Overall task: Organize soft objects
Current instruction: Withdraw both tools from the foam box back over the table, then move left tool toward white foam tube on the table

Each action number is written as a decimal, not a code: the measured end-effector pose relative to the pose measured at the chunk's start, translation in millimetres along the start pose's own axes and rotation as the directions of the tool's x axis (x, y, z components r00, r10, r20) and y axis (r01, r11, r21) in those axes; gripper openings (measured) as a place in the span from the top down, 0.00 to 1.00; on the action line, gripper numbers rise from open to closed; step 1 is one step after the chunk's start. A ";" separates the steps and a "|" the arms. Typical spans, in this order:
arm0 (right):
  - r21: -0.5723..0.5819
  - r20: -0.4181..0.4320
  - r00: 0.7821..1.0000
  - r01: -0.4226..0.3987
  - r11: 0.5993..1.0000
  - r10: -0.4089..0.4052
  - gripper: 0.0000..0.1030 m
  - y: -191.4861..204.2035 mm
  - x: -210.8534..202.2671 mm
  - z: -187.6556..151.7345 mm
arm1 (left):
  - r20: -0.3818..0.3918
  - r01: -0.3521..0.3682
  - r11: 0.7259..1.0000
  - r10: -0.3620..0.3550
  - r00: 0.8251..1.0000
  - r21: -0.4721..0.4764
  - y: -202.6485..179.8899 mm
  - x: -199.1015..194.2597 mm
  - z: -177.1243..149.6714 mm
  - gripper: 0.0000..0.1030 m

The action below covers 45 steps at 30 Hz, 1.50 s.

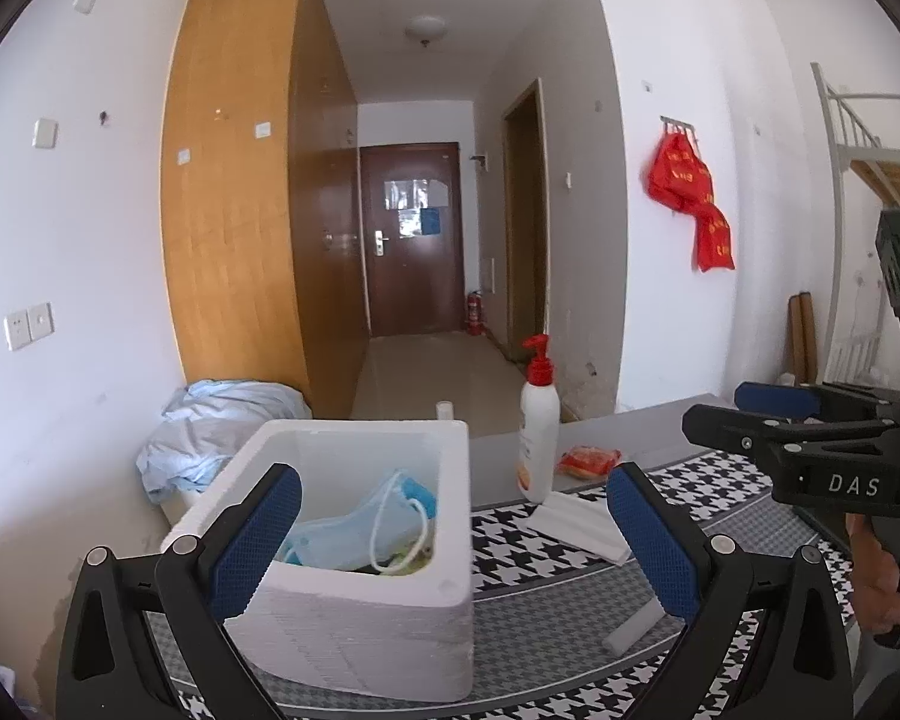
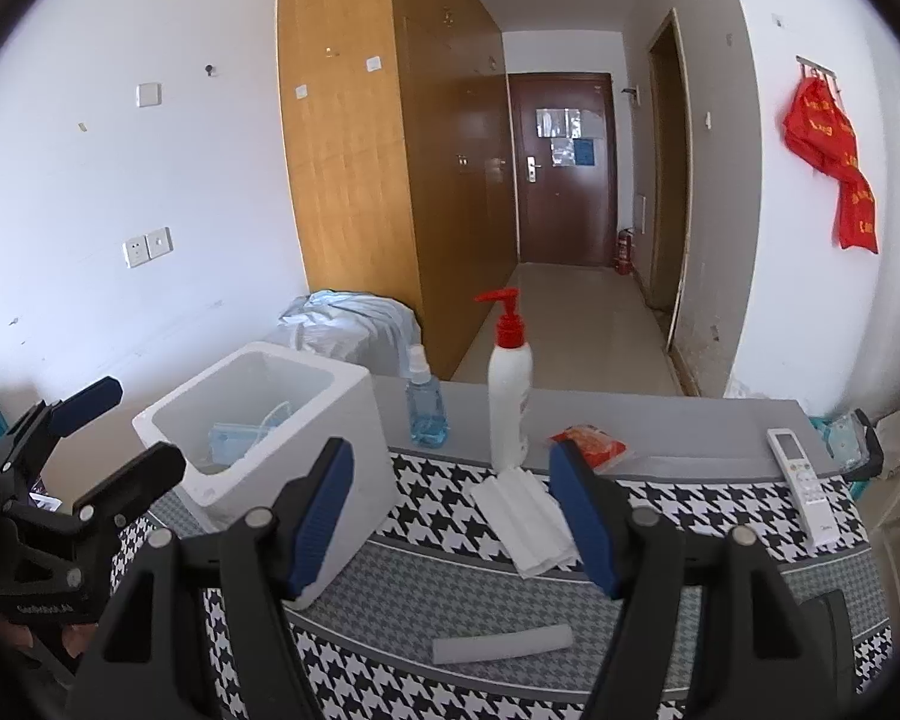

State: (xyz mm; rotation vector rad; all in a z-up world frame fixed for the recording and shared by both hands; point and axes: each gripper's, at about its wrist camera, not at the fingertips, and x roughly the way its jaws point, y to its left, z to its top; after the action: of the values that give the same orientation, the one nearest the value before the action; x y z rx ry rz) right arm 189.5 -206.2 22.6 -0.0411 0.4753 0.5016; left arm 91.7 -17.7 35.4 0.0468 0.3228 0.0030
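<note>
The left gripper (image 1: 450,546) points slightly downward, its blue-padded fingers (image 1: 258,540) spread wide with nothing gripped between them. The right gripper (image 2: 453,516) tilts down likewise, its fingers (image 2: 582,516) apart and empty. A hand (image 1: 876,576) holds the right gripper's handle.

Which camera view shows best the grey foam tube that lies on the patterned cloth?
The right wrist view shows it best: the grey foam tube lies whole and unobstructed on the cloth, between the open right tongs. In the left wrist view only a short end of it shows; a finger of the left tongs hides the rest.
</note>
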 end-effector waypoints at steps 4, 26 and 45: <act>0.003 0.004 1.000 0.008 1.000 -0.008 0.30 -7.8 -2.3 -1.5 | -0.001 0.017 1.000 -0.017 1.000 0.009 -8.4 0.9 0.2 0.01; 0.045 -0.016 0.999 0.048 0.998 -0.048 0.30 -40.6 -4.9 -10.5 | -0.050 0.104 0.994 -0.104 0.993 0.014 -40.2 16.6 -7.5 0.01; 0.064 -0.065 0.996 0.066 0.996 -0.061 0.27 -59.1 13.0 -19.1 | -0.123 0.172 0.985 -0.171 0.978 0.002 -56.5 40.3 -25.8 0.01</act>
State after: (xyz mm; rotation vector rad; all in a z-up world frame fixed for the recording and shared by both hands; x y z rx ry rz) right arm 219.2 -255.1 -4.8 -0.0081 0.5506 0.4227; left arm 121.4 -72.6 -4.4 0.0314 0.4485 -0.1679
